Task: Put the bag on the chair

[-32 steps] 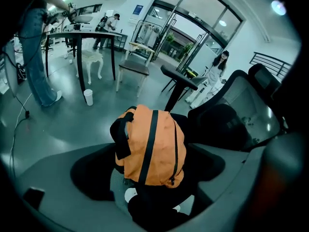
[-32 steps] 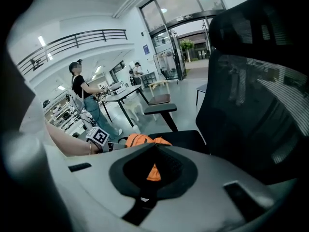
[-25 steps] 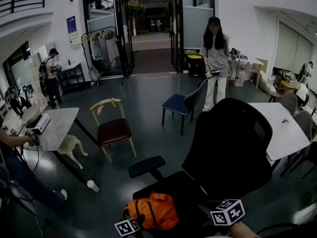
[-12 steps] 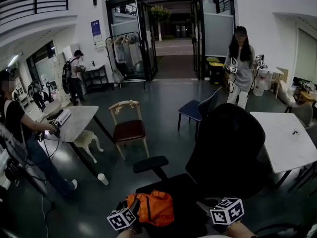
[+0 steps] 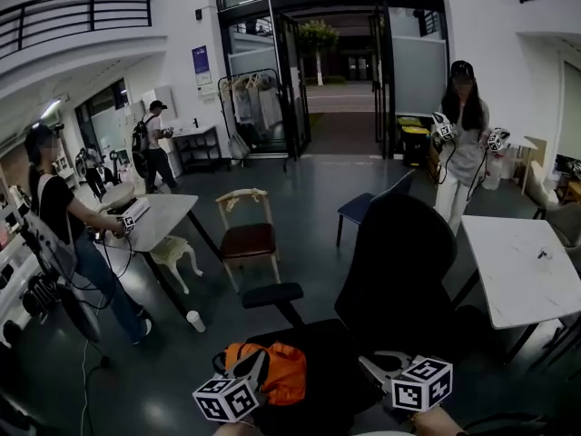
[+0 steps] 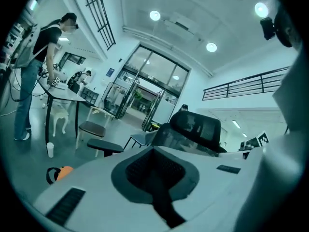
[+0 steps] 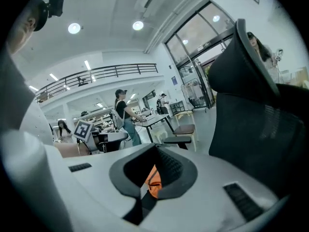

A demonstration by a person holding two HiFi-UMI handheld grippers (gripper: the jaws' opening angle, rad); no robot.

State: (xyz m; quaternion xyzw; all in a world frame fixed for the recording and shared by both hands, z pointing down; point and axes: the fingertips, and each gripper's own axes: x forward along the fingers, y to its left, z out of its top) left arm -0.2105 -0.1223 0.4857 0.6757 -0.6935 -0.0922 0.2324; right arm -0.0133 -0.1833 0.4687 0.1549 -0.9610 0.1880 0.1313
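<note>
Raised since before, the left hand-held gripper (image 5: 257, 368) just clenched empty beside the orange bag (image 5: 289, 377) on the office chair (image 5: 399, 262); the right hand-held gripper (image 5: 370, 365) is clenched too, both nearly level.

We saw dk glossy floor (image 5: 300, 198), white walls (image 5: 172, 25), glass entry drs (image 5: 290, 80), balcony rail (image 5: 73, 16); wooden chair (image 5: 247, 234), white tables (image 5: 517, 262), ceiling spots (image 6: 154, 15) lit.
</note>
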